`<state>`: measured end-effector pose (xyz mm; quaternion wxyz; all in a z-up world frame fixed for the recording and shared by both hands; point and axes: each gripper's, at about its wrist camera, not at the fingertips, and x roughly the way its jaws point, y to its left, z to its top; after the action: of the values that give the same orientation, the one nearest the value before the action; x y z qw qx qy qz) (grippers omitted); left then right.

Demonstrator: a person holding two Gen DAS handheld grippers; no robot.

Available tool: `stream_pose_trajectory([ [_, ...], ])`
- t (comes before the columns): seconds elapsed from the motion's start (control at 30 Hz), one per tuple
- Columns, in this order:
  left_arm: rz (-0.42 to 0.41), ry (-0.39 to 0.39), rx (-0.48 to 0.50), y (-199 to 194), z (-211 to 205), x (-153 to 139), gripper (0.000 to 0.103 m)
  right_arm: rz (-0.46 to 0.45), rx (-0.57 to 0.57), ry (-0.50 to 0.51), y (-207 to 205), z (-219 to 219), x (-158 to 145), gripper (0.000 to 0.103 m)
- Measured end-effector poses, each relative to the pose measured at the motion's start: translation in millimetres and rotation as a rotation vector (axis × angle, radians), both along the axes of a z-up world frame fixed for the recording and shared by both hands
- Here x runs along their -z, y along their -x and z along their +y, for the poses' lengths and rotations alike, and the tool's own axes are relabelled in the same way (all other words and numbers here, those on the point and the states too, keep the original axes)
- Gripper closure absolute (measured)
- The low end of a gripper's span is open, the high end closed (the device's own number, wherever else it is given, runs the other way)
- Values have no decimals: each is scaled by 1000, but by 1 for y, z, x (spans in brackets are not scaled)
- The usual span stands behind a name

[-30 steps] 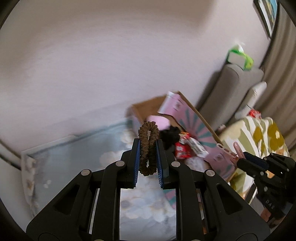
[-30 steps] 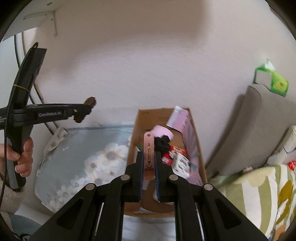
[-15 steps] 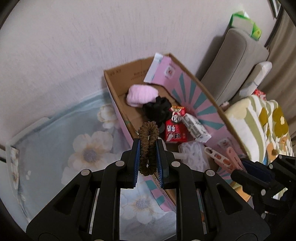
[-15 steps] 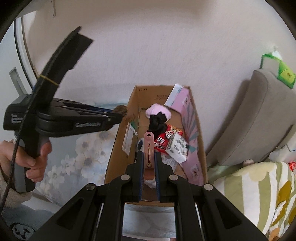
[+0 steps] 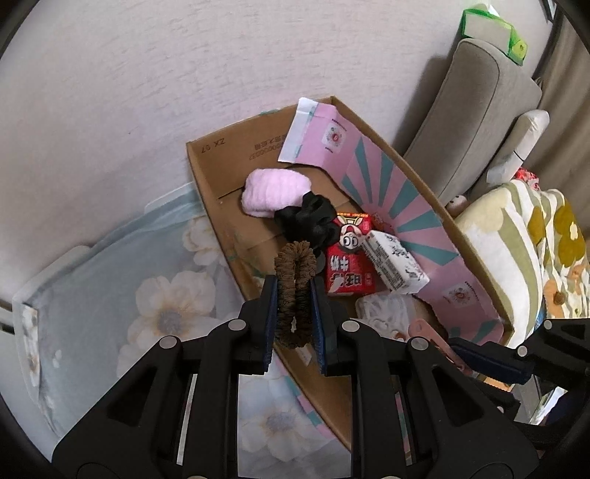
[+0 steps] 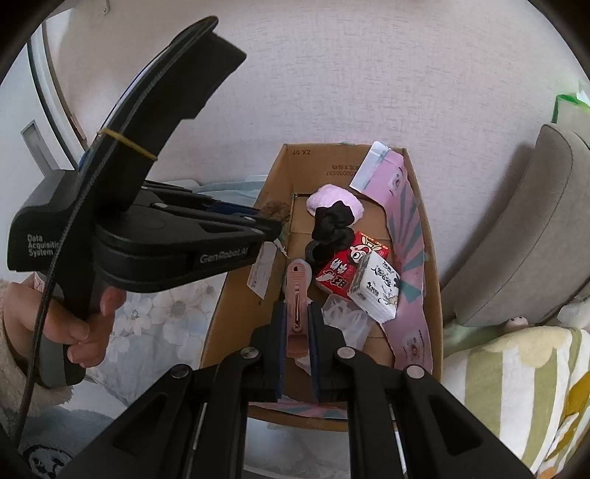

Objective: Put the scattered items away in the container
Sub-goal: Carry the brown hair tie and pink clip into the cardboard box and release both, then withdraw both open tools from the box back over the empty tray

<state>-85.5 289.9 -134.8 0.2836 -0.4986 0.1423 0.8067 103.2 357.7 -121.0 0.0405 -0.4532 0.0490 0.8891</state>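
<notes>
A: Surface check? What's the box sitting on?

B: Cardboard box (image 5: 206, 173) sits on a pale blue floral bedcover (image 5: 110, 287), pushed up against a white textured wall (image 5: 147, 73). Grey cushion (image 5: 479, 121) to its right with a green tissue box (image 5: 494, 25) on top; striped floral pillow (image 5: 516, 250) just beside the box.

A: Tools?

B: Left tool (image 5: 293, 306) clamped on a brown scrunchie (image 5: 295, 291), over the box's left wall. Right tool (image 6: 297, 324) clamped on a pink clothes peg (image 6: 297, 294), over the box's near end.

A: Inside the box?

B: Pink cloth (image 5: 274, 191), black scrunchie (image 5: 308, 219), red carton (image 5: 350, 265), white packet (image 5: 396, 263), all touching. Pink mailer (image 5: 324, 136) leans on the right wall.
</notes>
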Motion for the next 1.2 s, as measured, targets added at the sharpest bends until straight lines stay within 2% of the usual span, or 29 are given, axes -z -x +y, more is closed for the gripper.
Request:
stream_pose_trajectory([
  [0.23,-5,-2,8,0,8,1,88,-11,17,11,-3,12,2,93],
  [0.3,8,1,-2,0,9,0,64,-17,19,26,-3,14,3,92],
  [0.33,16,7,-15,0,9,-1,26,-22,17,47,-3,16,4,89],
  [0.37,25,11,-25,0,10,-3,0,-27,18,73,-2,17,5,85],
  [0.43,50,-20,-29,-1,7,-10,1,-38,44,98,-2,21,7,49],
  [0.5,59,-26,-24,-1,7,-15,1,-16,63,90,-4,22,4,40],
  [0.63,80,6,-32,0,7,-18,1,9,66,104,-6,23,-2,40],
  [1.2,94,-20,-23,-1,-16,-38,1,1,88,80,-6,10,-8,40],
])
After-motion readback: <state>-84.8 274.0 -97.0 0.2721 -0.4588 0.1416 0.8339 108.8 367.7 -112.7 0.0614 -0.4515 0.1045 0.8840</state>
